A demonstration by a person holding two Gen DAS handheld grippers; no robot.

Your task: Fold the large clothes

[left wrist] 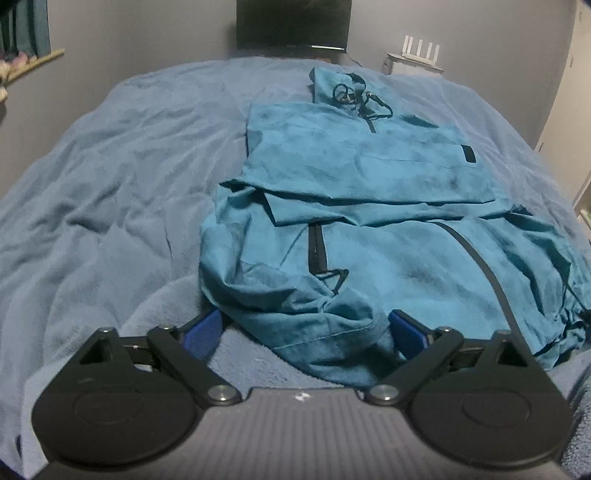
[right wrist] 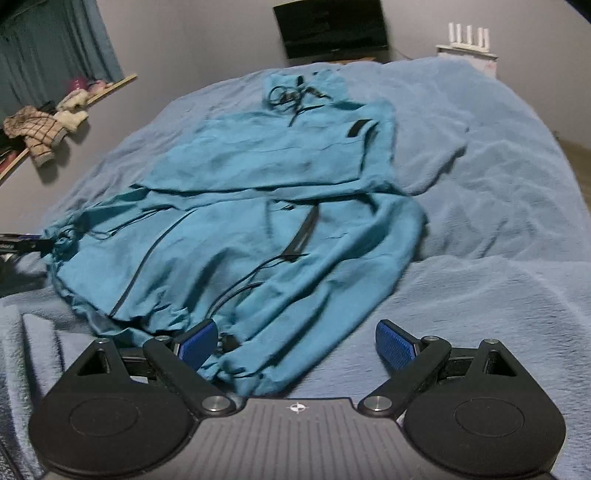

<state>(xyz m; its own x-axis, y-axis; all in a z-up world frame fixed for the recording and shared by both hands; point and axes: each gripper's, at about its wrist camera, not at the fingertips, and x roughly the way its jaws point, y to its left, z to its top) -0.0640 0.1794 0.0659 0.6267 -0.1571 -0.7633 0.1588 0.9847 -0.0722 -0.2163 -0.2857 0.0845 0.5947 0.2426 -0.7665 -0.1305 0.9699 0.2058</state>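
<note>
A teal hooded jacket (left wrist: pixel 369 206) with black zips and drawcords lies flat on the bed, sleeves folded across its chest, hood at the far end. My left gripper (left wrist: pixel 304 330) is open at the near hem, its blue pads on either side of the hem's left corner. The jacket also shows in the right wrist view (right wrist: pixel 266 206). My right gripper (right wrist: pixel 295 341) is open at the hem's right corner, the left pad against the cloth, the right pad over bare blanket. Neither grips the cloth.
A blue fleece blanket (left wrist: pixel 110 184) covers the bed (right wrist: pixel 498 221). A dark monitor (left wrist: pixel 293 24) and a white router (left wrist: pixel 421 48) stand beyond the far edge. A wall shelf with soft toys (right wrist: pixel 48 125) is to the left.
</note>
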